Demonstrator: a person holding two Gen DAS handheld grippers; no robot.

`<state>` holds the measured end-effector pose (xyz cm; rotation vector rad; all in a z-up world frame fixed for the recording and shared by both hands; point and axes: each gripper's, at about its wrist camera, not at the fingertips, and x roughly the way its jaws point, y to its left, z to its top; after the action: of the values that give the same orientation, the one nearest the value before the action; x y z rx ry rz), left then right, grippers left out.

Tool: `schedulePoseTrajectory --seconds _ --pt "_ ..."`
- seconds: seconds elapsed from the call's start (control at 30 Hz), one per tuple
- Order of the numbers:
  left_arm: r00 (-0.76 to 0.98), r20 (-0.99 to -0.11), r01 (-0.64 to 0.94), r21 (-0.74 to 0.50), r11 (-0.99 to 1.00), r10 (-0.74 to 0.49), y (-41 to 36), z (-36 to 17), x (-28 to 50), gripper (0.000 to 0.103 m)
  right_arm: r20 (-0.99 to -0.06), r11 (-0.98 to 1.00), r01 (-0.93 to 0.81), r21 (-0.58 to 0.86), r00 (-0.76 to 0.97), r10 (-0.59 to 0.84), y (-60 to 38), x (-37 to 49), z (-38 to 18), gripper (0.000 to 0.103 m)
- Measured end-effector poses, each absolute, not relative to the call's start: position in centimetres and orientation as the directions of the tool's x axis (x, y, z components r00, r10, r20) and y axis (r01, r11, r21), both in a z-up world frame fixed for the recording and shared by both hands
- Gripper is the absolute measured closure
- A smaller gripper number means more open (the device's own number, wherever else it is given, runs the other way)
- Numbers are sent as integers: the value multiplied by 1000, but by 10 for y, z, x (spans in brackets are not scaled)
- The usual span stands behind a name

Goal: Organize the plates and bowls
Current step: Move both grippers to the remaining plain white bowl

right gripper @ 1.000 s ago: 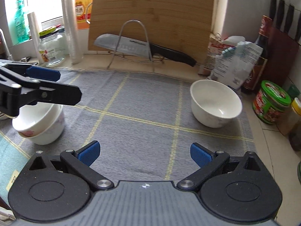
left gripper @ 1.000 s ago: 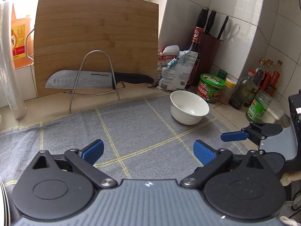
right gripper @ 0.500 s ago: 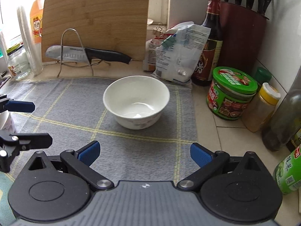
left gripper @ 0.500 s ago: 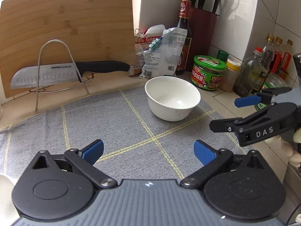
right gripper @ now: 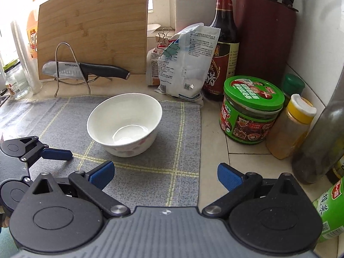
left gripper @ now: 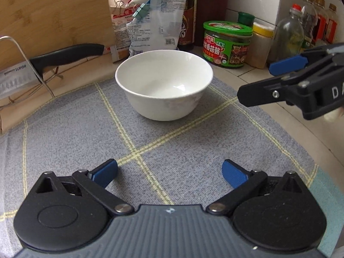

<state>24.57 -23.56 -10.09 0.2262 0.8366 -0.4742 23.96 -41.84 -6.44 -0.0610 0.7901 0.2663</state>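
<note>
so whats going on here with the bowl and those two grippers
A person is working at a kitchen counter with a gripper in each hand, sorting dishes. Both the left gripper and the right gripper are open and empty, pointed at one white bowl that sits upright on the grey checked mat. Neither touches it yet. The right gripper comes in from the bowl's right side, near the green-lidded jar. The bowl looks like the next thing to be picked up.

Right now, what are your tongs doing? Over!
Left tongs open, empty. Right tongs open, empty. Bowl upright on mat, untouched. Nothing between tongs and bowl.
</note>
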Motion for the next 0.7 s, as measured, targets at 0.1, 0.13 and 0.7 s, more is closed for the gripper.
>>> schedulePoseTrajectory --seconds 0.1,0.13,0.7 --pt "586 -743 488 5 873 -323 -233 -101 243 1 -707 962 -269 46 672 222 -418 242 -65 0" --pt "592 -736 488 5 873 -328 -232 -101 241 1 -707 961 -271 49 671 226 -418 243 -65 0" --pt "675 -672 447 43 893 -305 -236 -101 246 1 -710 939 -342 33 654 263 -406 261 -66 0"
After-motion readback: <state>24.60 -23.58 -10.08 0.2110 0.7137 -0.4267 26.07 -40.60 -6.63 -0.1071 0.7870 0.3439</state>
